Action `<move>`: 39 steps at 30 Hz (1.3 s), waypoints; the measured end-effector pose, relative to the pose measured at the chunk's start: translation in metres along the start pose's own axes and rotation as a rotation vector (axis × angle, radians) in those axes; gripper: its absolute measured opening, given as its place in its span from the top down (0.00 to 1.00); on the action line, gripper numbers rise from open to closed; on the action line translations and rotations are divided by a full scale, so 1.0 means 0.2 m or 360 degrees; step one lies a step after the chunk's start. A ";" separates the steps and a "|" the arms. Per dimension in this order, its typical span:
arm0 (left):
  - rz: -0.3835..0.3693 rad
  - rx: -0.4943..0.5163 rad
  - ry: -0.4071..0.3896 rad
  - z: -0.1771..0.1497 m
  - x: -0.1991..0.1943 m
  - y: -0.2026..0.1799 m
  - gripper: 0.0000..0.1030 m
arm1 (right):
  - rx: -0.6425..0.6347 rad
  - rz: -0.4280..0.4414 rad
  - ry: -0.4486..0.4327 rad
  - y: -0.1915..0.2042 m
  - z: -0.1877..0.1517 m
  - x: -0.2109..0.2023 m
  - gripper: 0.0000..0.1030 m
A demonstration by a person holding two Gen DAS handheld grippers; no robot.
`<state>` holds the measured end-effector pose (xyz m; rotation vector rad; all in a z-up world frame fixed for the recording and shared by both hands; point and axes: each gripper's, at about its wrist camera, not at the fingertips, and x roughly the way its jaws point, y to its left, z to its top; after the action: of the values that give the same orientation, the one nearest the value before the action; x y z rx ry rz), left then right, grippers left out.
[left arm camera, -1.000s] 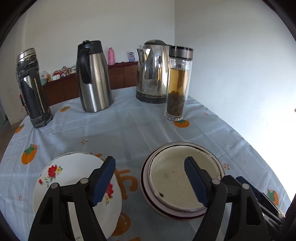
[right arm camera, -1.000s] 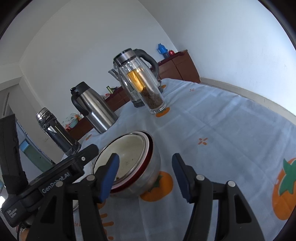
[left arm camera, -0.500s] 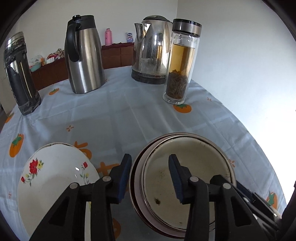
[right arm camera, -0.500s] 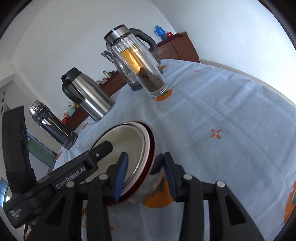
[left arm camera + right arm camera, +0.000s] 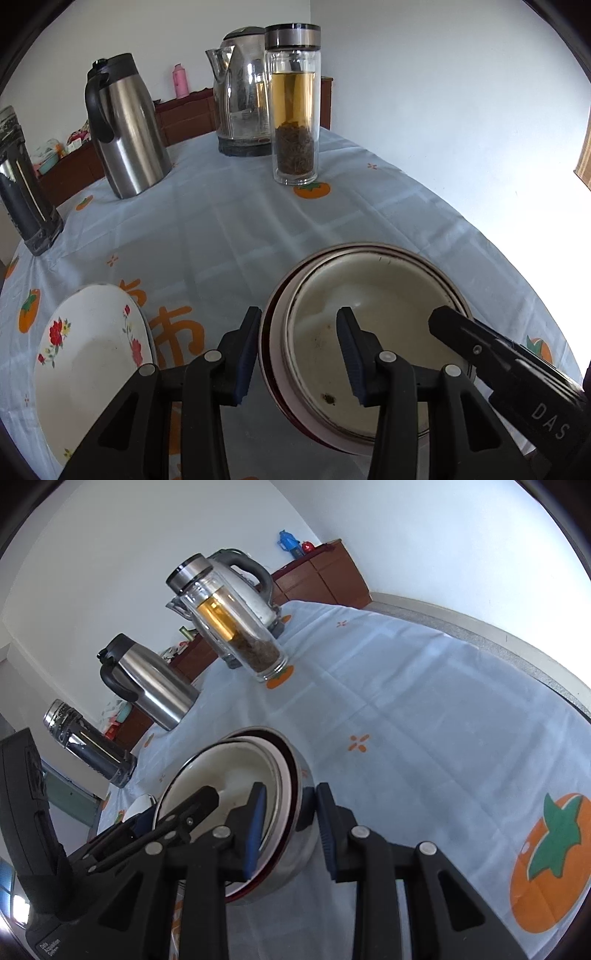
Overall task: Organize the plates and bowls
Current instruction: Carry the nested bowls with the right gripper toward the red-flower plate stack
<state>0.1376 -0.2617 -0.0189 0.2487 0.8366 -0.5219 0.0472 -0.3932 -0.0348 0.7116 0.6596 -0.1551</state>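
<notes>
A stack of nested bowls (image 5: 388,295), steel outside with a red-rimmed and a cream one inside, sits on the tablecloth. My left gripper (image 5: 297,350) straddles its left rim. The outer pad is against the wall, the other is inside, and the jaws hold still, shut on the rim. My right gripper (image 5: 290,823) straddles the opposite rim of the bowl stack (image 5: 236,764). Its jaws are closing with the walls between them and slim gaps still show. A white flowered plate (image 5: 88,362) lies to the left of the bowls.
Further back on the table (image 5: 221,221) stand a glass tea bottle (image 5: 295,110), an electric kettle (image 5: 240,92), a steel carafe (image 5: 125,125) and a dark flask (image 5: 22,184). The table's round edge curves close behind the bowls on the right.
Both grippers narrowed and slid onto the bowl stack's rim from opposite sides. The left one shifted right, off the gap between plate and bowls.
</notes>
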 end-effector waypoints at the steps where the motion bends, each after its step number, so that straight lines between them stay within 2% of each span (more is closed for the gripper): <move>1: -0.0020 -0.0036 0.0025 -0.01 0.01 0.01 0.57 | -0.0001 -0.0006 -0.0012 0.00 -0.01 0.00 0.70; 4: -0.0084 -0.0161 0.0061 -0.06 0.04 0.07 0.57 | 0.0015 -0.0003 -0.0014 -0.01 -0.02 0.00 0.56; 8: -0.0128 -0.0237 0.0039 -0.10 0.05 0.08 0.58 | -0.0010 0.0002 0.0030 0.00 -0.04 0.02 0.56; 11: -0.0118 -0.0257 0.0011 -0.11 0.05 0.07 0.61 | -0.0002 0.0039 0.0037 0.00 -0.04 0.03 0.61; 15: -0.0123 -0.0313 -0.0014 -0.12 0.03 0.07 0.61 | -0.0042 -0.0001 0.0022 0.02 -0.05 0.03 0.64; 17: -0.0120 -0.0311 -0.0049 -0.14 0.00 0.07 0.61 | -0.0020 -0.0007 -0.0001 0.01 -0.06 0.01 0.71; 23: -0.0061 -0.0290 -0.0132 -0.18 -0.09 0.06 0.61 | -0.0080 -0.0018 -0.0082 0.07 -0.08 -0.04 0.75; 30: 0.0006 -0.0342 -0.0150 -0.25 -0.13 0.10 0.61 | -0.0077 -0.0011 -0.0008 0.09 -0.16 -0.01 0.78; 39: 0.0241 -0.0274 -0.0182 -0.33 -0.22 0.08 0.63 | 0.0013 0.0074 0.0080 0.10 -0.27 -0.02 0.79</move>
<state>0.0792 -0.2062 -0.0279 0.1214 0.7400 -0.3170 0.0228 -0.3431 -0.0522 0.7403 0.6901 -0.0976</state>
